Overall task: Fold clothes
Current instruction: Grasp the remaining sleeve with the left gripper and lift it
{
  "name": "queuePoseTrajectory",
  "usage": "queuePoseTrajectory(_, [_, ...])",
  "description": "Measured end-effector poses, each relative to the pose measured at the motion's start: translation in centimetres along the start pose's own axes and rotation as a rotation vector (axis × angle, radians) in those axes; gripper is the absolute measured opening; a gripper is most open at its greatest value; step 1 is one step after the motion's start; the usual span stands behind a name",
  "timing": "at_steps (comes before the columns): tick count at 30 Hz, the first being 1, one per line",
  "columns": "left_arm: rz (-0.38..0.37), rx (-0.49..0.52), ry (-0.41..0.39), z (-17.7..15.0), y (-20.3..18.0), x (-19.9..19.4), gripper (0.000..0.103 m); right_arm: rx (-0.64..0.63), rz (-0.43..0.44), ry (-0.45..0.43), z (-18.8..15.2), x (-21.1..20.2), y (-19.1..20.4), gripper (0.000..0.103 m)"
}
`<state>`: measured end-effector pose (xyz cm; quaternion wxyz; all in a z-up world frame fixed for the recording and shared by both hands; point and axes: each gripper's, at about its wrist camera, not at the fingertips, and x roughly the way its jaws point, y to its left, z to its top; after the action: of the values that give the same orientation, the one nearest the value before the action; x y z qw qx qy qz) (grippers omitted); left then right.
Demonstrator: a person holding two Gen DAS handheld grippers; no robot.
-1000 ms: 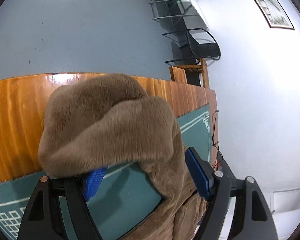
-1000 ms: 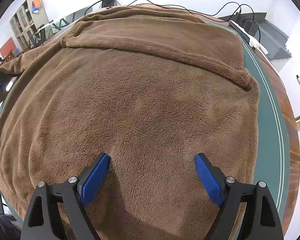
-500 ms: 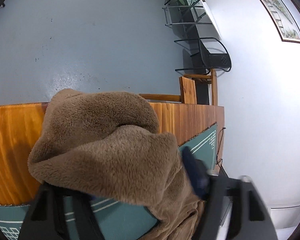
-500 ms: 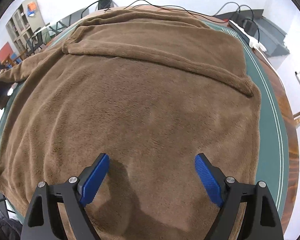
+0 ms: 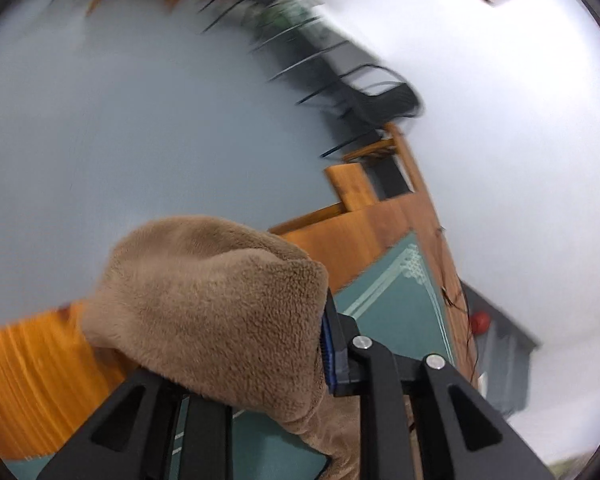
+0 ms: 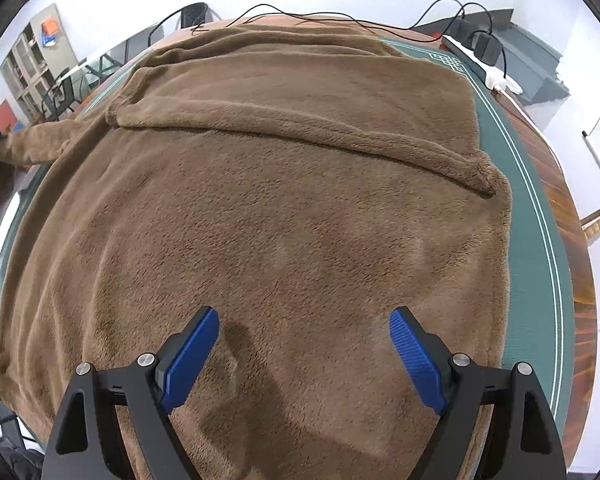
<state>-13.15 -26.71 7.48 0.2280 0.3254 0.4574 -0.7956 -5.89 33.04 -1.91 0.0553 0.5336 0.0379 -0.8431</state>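
Left view is motion-blurred; your left claw (image 5: 260, 360) has its left pad buried under fleece, only the right blue pad (image 5: 328, 350) shows. Its jaws are closing, with a bunched sleeve end (image 5: 212, 300) of the one brown fleece garment (image 6: 284, 208) between them. Right claw (image 6: 304, 356) gapes wide over the garment, gripping nothing. Garment lies spread on the green bench (image 6: 540, 264).
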Motion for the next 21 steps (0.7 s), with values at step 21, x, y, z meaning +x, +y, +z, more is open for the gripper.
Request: queuePoseTrajectory(21, [-0.144,1.522,0.111,-32.3,-28.4,2.4,0.034,0.244,-0.035,-0.031,0.8,0.2,-6.0,0.089])
